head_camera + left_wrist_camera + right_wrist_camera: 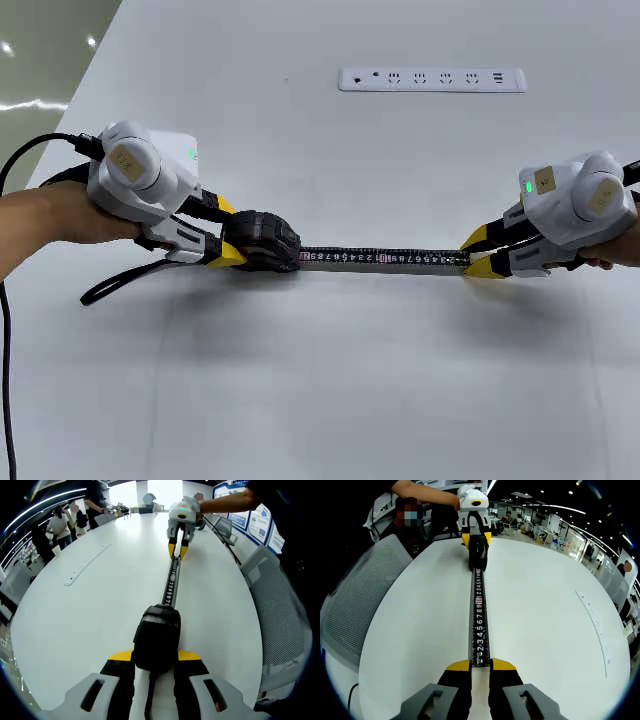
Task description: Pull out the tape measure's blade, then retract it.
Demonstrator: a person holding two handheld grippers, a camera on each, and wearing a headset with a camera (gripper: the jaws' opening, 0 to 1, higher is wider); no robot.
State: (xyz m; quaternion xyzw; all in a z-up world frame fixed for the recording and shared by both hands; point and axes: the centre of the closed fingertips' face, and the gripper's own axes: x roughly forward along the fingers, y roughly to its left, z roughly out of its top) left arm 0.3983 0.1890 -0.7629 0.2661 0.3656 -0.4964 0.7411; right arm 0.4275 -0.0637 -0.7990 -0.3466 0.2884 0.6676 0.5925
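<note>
A black tape measure case (262,241) lies on the white table, and my left gripper (232,232) is shut on it. In the left gripper view the case (157,637) sits between the yellow-tipped jaws of my left gripper (156,656). The dark numbered blade (385,258) runs out straight to the right, just above the table. My right gripper (475,252) is shut on the blade's end. In the right gripper view the blade (479,625) stretches from my right gripper (480,665) to the far case (478,552).
A white power strip (432,79) lies at the back of the table (320,400). A black strap (120,282) trails from the case toward the left. A cable (8,340) hangs at the left edge. Mesh chairs (280,610) stand beside the table.
</note>
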